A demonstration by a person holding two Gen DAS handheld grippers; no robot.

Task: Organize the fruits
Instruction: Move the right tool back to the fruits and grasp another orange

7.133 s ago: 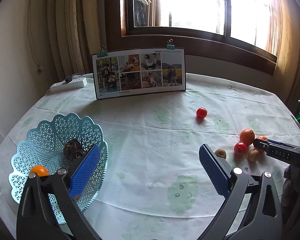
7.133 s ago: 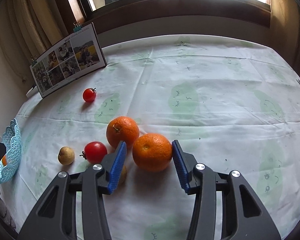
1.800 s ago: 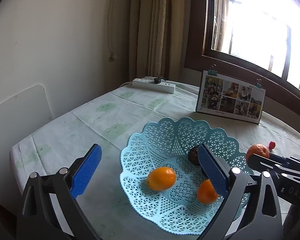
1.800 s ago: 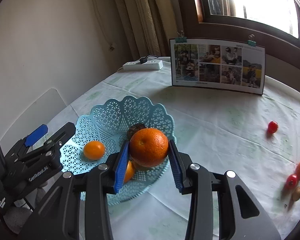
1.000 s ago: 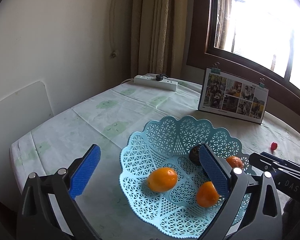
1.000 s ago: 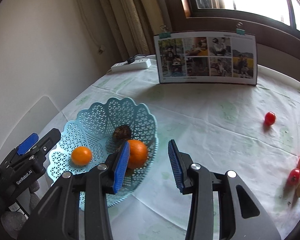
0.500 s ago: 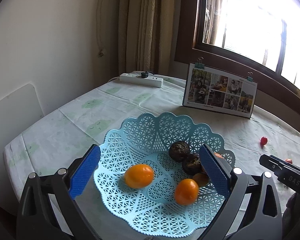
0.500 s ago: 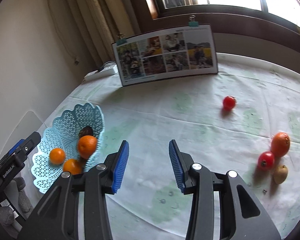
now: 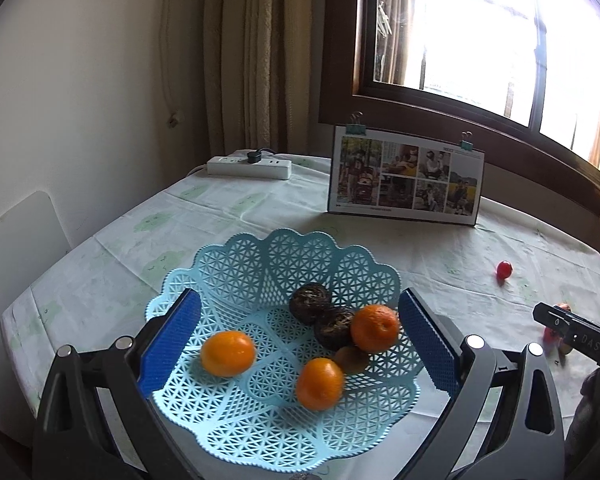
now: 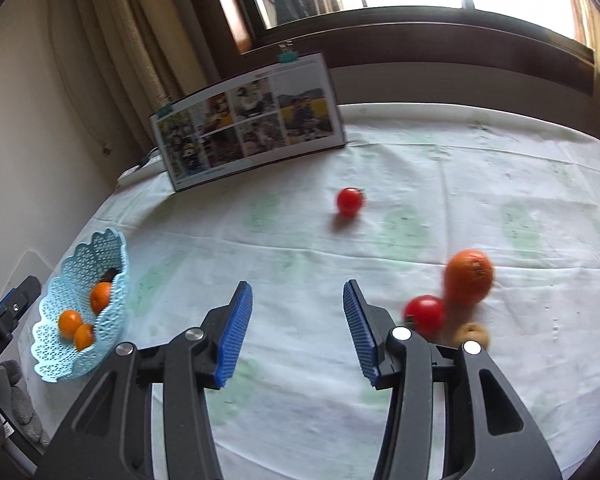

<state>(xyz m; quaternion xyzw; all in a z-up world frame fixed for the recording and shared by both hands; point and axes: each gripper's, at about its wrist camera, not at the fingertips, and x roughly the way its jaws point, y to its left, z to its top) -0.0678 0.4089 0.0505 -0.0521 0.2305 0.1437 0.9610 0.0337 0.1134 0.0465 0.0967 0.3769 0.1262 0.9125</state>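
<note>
Between our right gripper (image 10: 296,330) pads: nothing, jaws spread wide, only tablecloth (image 10: 380,240) under them. Our left gripper (image 9: 300,346) is equally wide apart and empty, hovering low over the blue basket (image 9: 260,258).

Basket contents from the left view: three oranges (image 9: 374,328), two dark round fruits (image 9: 309,303), and a brownish one tucked under them.

Outward from the right gripper, loose fruit on the cloth: a big orange (image 10: 468,277), a tomato (image 10: 425,315) touching it, and a small tan fruit (image 10: 474,334) partly hidden behind our right finger (image 10: 360,336). A second tomato (image 10: 349,201) sits well apart, toward the photo board (image 10: 252,120). The basket is far off at the left edge of that view.

Our read: one drop done, we're on the reach for the next fruit, about half the job left.

Next move: swing right and down onto the cluster. The three pieces touch, so we'd take the orange from its free side, or risk rolling the tomato. Right view is motion-blurred, so exact gaps are unclear.
</note>
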